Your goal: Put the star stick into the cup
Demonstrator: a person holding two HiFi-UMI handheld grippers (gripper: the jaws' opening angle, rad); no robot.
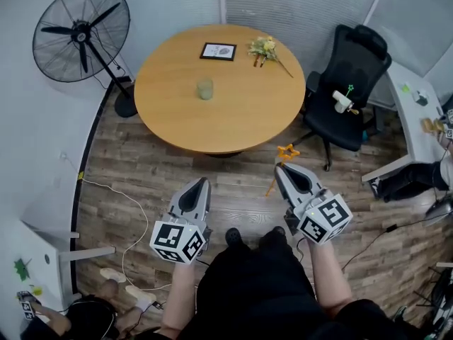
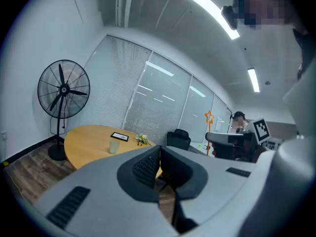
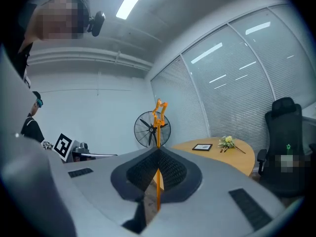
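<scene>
1. Closest to the head camera are my two forearms, each holding a gripper out over the wood floor (image 1: 233, 190), short of the round table (image 1: 163, 122).
2. My right gripper (image 1: 281, 167) has its jaws clamped on the star stick (image 1: 287, 151). The thin orange shaft is pinched between the pads close to the tips and stands roughly upright, with the star above and the bare end below.
3. My left gripper (image 1: 204, 181) has its jaws pressed together with nothing between them.
4. The cup (image 1: 205, 88) stands upright near the middle of the table, well apart from the stick and from both grippers.
5. The right gripper view shows the pinch itself, with the shaft running straight up through the closed pads and the star in front of a standing fan (image 3: 150, 129).
6. The left gripper view shows the stick from the side, upright above my right gripper, with the cup to the left of it.
7. Only the head view shows cup and stick from above, with bare tabletop between them, and a picture frame (image 1: 218, 51) and flowers (image 1: 264, 47) beyond the cup.
</scene>
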